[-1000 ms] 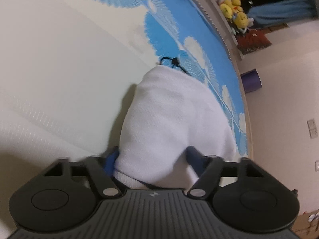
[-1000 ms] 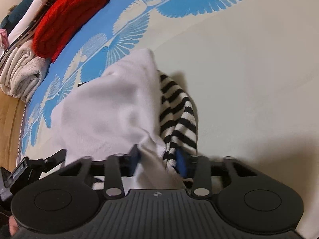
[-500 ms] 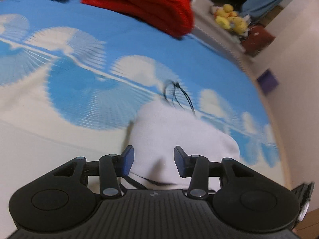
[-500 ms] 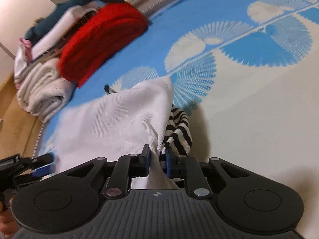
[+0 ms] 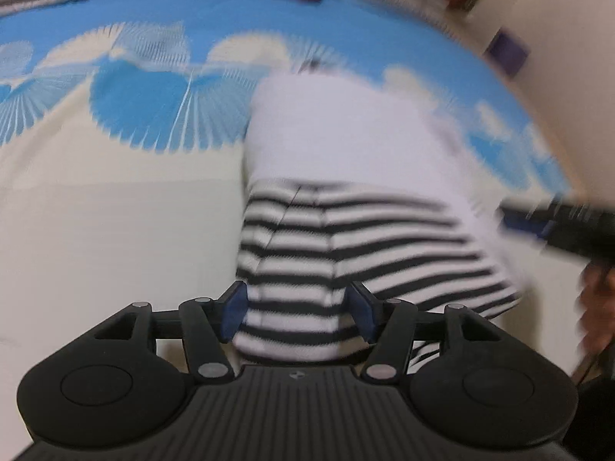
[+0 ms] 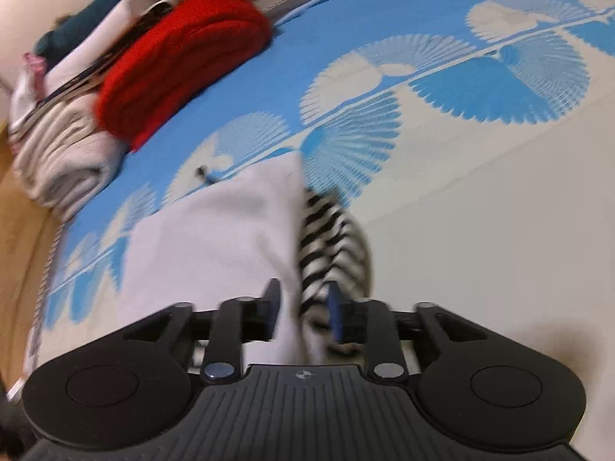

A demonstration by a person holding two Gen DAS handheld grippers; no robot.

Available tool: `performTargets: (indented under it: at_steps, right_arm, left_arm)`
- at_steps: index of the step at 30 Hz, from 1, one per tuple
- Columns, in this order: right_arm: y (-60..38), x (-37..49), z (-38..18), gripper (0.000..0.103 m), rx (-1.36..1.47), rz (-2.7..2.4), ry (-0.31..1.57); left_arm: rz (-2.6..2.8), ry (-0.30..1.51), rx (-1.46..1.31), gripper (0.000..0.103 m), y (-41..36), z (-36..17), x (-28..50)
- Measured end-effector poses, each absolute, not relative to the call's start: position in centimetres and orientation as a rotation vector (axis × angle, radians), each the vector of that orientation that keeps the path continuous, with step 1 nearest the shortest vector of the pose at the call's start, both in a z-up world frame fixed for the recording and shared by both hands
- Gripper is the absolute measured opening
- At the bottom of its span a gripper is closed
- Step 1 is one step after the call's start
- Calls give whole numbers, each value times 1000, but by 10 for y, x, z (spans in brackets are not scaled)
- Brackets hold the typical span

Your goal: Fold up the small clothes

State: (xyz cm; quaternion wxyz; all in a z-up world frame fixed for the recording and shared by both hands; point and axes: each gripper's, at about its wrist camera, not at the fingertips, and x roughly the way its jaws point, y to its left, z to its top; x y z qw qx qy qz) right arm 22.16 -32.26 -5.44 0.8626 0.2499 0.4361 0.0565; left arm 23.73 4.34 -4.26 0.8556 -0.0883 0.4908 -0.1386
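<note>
A small garment lies on the blue and cream bedspread [image 5: 115,199]. Its white part [image 5: 338,134] is folded over a black-and-white striped part [image 5: 346,246]. My left gripper [image 5: 296,313] is open, its blue pads on either side of the striped edge. My right gripper [image 6: 303,315] is open too, with the white cloth [image 6: 215,238] and the striped cloth [image 6: 330,246] between its fingers. The right gripper also shows blurred at the right edge of the left wrist view [image 5: 557,226].
A folded red knit [image 6: 180,61] lies on a stack of folded light clothes [image 6: 61,157] at the far left of the bed. A thin black cord [image 6: 203,173] lies just beyond the garment. A purple box [image 5: 507,50] stands on the floor.
Both grippers have opened and let go of the garment. The white part now lies flat and the striped part shows in front of my left gripper. Both views have swung.
</note>
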Motion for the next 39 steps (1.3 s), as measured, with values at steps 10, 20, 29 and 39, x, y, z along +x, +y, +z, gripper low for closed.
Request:
performTargets:
  at_steps: [10, 20, 29, 39]
  right_arm:
    - [-303, 196, -58, 2, 387, 240, 998]
    - [-302, 205, -83, 6, 325, 149, 1101]
    - [-310, 178, -24, 19, 131, -55, 942]
    - [-274, 38, 55, 84, 121, -2, 551]
  left_arm:
    - [-250, 1141, -372, 64, 65, -62, 242]
    - [-275, 1163, -401, 64, 78, -70, 238]
    - [-172, 992, -128, 78, 62, 14, 205]
    - [-149, 674, -39, 95, 22, 79, 56]
